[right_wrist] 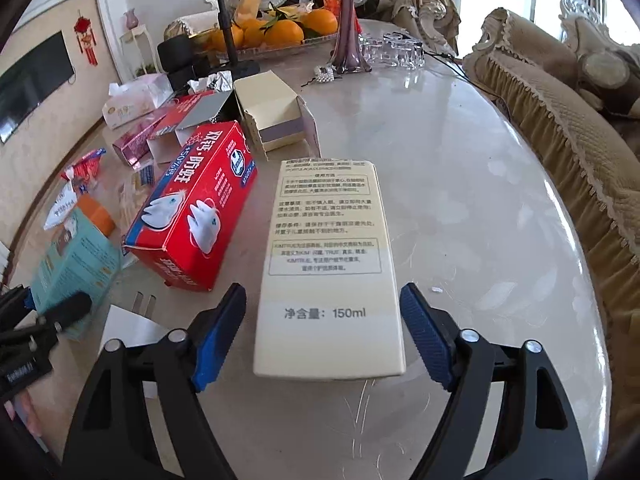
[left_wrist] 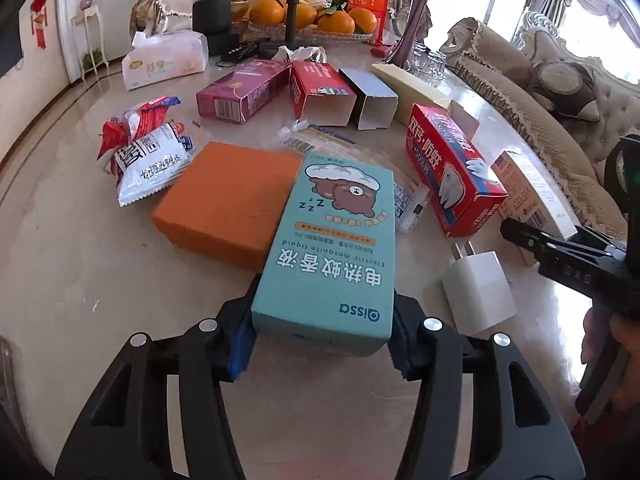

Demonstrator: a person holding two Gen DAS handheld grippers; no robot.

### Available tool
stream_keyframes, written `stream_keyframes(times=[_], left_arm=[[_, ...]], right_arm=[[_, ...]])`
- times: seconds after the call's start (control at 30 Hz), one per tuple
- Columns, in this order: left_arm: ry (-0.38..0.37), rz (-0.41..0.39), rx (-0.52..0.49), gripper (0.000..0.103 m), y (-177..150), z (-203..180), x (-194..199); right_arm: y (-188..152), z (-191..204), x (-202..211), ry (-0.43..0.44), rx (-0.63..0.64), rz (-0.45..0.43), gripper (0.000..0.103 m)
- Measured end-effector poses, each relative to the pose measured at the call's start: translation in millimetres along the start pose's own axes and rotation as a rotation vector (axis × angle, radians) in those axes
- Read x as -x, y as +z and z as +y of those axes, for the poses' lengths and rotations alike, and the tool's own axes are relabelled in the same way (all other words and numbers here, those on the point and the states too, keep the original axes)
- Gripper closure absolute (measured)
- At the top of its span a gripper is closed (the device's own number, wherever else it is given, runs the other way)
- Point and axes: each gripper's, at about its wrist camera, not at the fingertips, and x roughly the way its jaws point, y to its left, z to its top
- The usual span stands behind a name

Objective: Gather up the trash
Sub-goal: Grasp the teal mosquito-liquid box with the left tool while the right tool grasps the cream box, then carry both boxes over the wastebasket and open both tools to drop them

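With the left gripper (left_wrist: 324,344) clamped on the teal cardboard mosquito-liquid box (left_wrist: 332,248), squeeze the right gripper (right_wrist: 322,336), pads not yet touching, onto the cream carton (right_wrist: 328,268) evenly before lifting

on the table (left_wrist: 60,264), the mosquito liquid box (left_wrist: 336,240) lies left of the charger (left_wrist: 478,292).

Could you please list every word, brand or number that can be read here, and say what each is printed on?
"Qissa", "Electric mosquito liquid", "电热蚊香液", "Z z z": teal cardboard box with a sleeping bear.
"净含量: 150ml": cream cardboard box; its framed paragraphs are too small to read.
"+50%": red toothpaste box with white teeth; its large characters are not clear enough.
Snack bag: print too distorted.
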Motion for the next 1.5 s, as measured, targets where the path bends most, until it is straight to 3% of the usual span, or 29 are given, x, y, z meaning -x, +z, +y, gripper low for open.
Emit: stream_keyframes(times=[0.33,0.6,0.77,0.9,1.0,1.1,1.27,1.37,1.5], left_arm=[[-0.072,-0.087,0.012,0.052,-17,11,36],[-0.126,-0.246,-0.055,0.052,-51,10,148],[-0.132,-0.275,-0.121,0.052,-105,12,207],[-0.151,-0.197,-0.141,0.052,-168,15,219],[-0.163,-0.081,-0.139,0.052,-218,20,207],[-0.168,0.058,-0.082,0.052,-259,31,175],[-0.151,0.271,-0.023,0.052,-291,45,96],[-0.164,0.381,-0.029,0.052,-299,42,53],[-0.135,0.451,-0.077,0.052,-309,30,18]], right_arm=[[-20,-8,40,0.051,-0.063,-0.066,0.059],[-50,9,141,0.193,-0.056,-0.238,0.059],[-95,46,194,0.313,0.015,-0.28,0.059],[-149,81,206,0.412,0.095,-0.184,0.059],[-195,102,192,0.481,0.111,-0.033,0.059],[-238,116,157,0.489,0.112,0.144,0.059],[-272,121,74,0.415,0.097,0.378,0.059],[-275,121,44,0.381,0.1,0.44,0.059],[-288,122,9,0.304,0.117,0.502,0.059]])
